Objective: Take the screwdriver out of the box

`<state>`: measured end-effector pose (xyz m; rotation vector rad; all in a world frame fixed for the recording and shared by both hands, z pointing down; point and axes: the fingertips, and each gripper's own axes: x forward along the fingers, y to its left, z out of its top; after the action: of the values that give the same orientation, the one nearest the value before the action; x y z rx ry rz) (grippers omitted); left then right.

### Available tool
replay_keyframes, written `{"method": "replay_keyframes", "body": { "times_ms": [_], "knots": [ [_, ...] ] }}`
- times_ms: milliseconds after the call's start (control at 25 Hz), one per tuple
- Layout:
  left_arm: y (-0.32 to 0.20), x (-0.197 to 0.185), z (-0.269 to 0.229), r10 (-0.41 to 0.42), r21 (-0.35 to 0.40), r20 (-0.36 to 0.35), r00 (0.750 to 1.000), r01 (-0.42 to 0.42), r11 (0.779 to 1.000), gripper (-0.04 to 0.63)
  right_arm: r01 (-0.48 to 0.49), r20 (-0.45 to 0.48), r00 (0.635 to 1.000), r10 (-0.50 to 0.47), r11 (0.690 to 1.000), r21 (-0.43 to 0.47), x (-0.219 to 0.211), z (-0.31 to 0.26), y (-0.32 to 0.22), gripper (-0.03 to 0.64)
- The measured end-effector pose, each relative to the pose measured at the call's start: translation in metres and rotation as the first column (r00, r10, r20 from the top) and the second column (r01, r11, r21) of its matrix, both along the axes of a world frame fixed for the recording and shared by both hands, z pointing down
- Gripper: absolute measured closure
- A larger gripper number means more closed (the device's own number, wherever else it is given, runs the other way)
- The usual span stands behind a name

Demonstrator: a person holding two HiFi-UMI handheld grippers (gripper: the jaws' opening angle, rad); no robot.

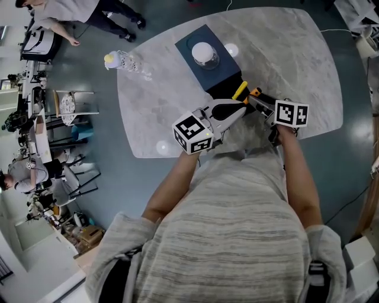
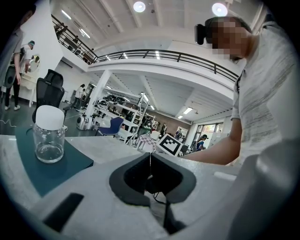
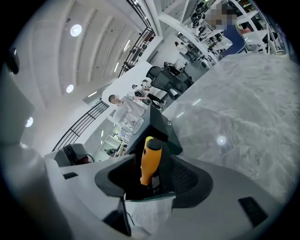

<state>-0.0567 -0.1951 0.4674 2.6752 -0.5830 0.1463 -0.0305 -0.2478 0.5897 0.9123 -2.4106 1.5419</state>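
I see both forearms reaching forward from the body over the near edge of the table [image 1: 296,53]. The left one angles inward and the right one runs almost straight ahead. The left gripper [image 2: 150,157] points nearly level across the tabletop. Its jaws are pressed together with nothing between them. The right gripper [image 3: 157,164] tilts downward and is rolled to one side, so the tabletop slants across its view. Its jaws stand wide apart.

The screwdriver [image 3: 150,159] stands with its yellow-orange handle upright between the right jaws. There is a clear gap to the ribbed pad on the right; on the left I cannot tell whether the handle touches. Its lower end is hidden down among the jaws, so I cannot tell whether the tip sits in the box [image 1: 204,74]. From the head view, the handle shows at the near end of the dark blue box, and both gripper tips meet close beside it.

A glass jar [image 2: 49,136] with a white lid stands on top of the box, beyond the left gripper. A clear bottle [image 1: 127,62] with a yellow cap lies near the table's left edge, well apart from the grippers. A person [image 1: 71,12] stands on the floor past the far left corner.
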Motion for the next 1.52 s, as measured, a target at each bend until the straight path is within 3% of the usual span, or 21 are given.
{"method": "replay_keyframes", "body": {
  "times_ms": [400, 600, 1520],
  "knots": [
    [-0.003, -0.005, 0.003, -0.013, -0.005, 0.002, 1.000, 0.013, 1.000, 0.580, 0.070, -0.018, 0.997, -0.070, 0.997, -0.026, -0.008, 0.008, -0.003, 0.428],
    [-0.006, -0.007, 0.004, -0.018, -0.008, -0.002, 1.000, 0.018, 1.000, 0.580, 0.094, -0.003, 0.996, -0.094, 0.995, -0.015, -0.010, 0.005, -0.002, 0.471],
    [-0.017, -0.013, 0.005, -0.040, -0.002, 0.004, 0.999, 0.040, 0.999, 0.580, 0.095, -0.018, 0.995, -0.094, 0.993, 0.064, 0.005, -0.016, -0.007, 0.489]
  ]
}}
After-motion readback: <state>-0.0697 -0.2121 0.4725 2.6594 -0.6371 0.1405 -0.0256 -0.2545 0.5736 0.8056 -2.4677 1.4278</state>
